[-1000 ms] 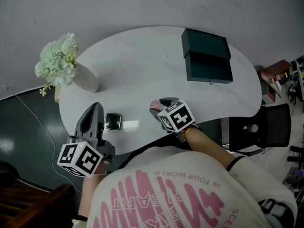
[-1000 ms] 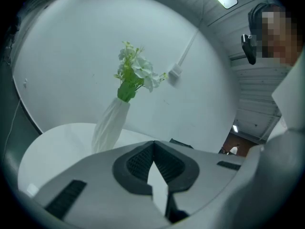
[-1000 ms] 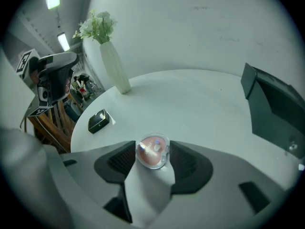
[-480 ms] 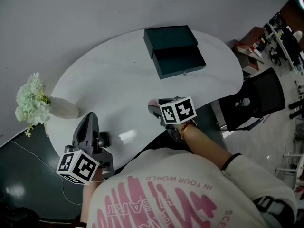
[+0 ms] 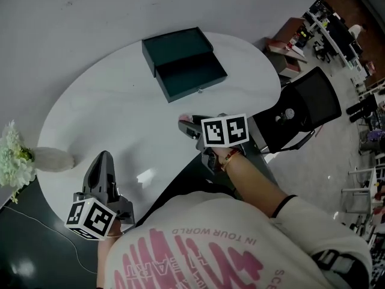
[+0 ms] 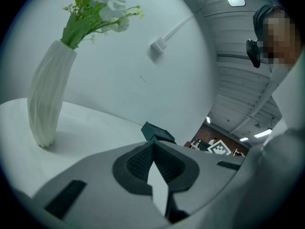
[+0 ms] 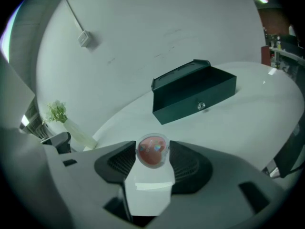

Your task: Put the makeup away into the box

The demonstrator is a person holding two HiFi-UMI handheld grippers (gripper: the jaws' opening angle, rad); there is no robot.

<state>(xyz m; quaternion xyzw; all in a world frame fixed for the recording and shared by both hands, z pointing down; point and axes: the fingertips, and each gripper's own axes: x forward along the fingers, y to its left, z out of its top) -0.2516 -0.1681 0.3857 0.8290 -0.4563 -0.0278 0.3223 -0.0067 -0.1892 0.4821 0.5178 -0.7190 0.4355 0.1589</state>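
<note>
My right claw (image 5: 190, 126) was clamped on a small round pot of pink makeup with a clear lid (image 7: 152, 152). I held it over the near edge of the white oval table (image 5: 108, 113), well apart from the open dark green rectangular box (image 5: 183, 71). My left claw (image 6: 152, 149) was pinched together, empty.
</note>
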